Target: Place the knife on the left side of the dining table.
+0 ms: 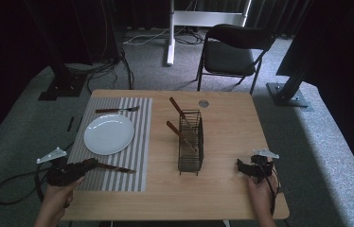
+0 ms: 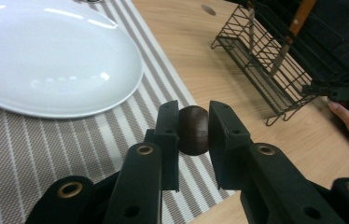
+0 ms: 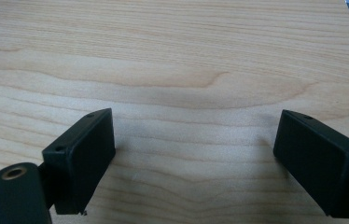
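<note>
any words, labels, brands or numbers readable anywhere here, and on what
None can be read.
The white plate, striped placemat, wire caddy, knife handle in the left gripper and the right gripper show plain surfaces with no print.
Nothing on the chair or floor cables is legible.

a white plate (image 1: 109,134) sits on a striped mat (image 1: 139,142). a fork (image 1: 117,110) lies behind it. a wire basket (image 1: 190,142) stands nearby.

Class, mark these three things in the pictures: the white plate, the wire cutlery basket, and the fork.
White plate (image 1: 109,134), high view, centre of its dish.
Wire cutlery basket (image 1: 190,161), high view, near end of its wire wall.
Fork (image 1: 117,110), high view, middle of its length.
</note>
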{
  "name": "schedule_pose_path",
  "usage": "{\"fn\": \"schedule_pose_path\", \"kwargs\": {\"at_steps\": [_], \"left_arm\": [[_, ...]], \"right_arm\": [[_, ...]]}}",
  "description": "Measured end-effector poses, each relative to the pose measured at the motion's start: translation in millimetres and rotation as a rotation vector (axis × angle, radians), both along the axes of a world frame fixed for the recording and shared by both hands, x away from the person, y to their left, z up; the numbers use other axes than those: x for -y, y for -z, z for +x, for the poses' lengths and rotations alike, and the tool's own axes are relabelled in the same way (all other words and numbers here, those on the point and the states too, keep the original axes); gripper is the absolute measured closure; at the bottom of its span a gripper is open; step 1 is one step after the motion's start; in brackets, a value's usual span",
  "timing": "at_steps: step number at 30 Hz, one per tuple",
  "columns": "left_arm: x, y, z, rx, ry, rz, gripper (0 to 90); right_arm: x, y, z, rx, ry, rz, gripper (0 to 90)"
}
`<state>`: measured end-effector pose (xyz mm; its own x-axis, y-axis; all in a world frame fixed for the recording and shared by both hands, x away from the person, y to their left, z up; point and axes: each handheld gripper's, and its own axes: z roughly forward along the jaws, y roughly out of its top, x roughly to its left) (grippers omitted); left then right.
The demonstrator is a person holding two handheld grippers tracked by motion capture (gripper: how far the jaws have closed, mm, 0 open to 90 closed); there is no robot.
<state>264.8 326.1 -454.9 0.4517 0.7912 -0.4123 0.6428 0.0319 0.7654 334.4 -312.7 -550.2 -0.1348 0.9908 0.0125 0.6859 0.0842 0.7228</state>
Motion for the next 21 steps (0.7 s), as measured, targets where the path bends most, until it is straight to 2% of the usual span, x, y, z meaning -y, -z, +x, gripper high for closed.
{"fn": "schedule_pose_path", "kwargs": {"at_steps": [4,7,14,17,19,21], "left_arm": [[-4.0,7.0,1.2,-0.012,-0.041,0.016,70.1],[-6.5,11.6,2.4,-0.026,-0.067,0.012,67.9],[-11.3,23.0,5.5,-0.057,-0.114,0.040,60.0],[-13.0,27.9,6.5,-0.064,-0.135,0.037,57.8],[-13.6,30.7,7.3,-0.070,-0.143,0.049,55.4],[-13.0,34.3,8.2,-0.076,-0.165,0.080,51.5]], "right_arm": [[0.0,0.0,0.0,0.000,0.000,0.000,11.8],[0.0,0.0,0.0,0.000,0.000,0.000,11.8],[0.0,0.0,0.0,0.000,0.000,0.000,11.9],[0.0,0.0,0.0,0.000,0.000,0.000,11.8],[0.0,0.0,0.0,0.000,0.000,0.000,11.9],[0.0,0.0,0.0,0.000,0.000,0.000,11.9]]}}
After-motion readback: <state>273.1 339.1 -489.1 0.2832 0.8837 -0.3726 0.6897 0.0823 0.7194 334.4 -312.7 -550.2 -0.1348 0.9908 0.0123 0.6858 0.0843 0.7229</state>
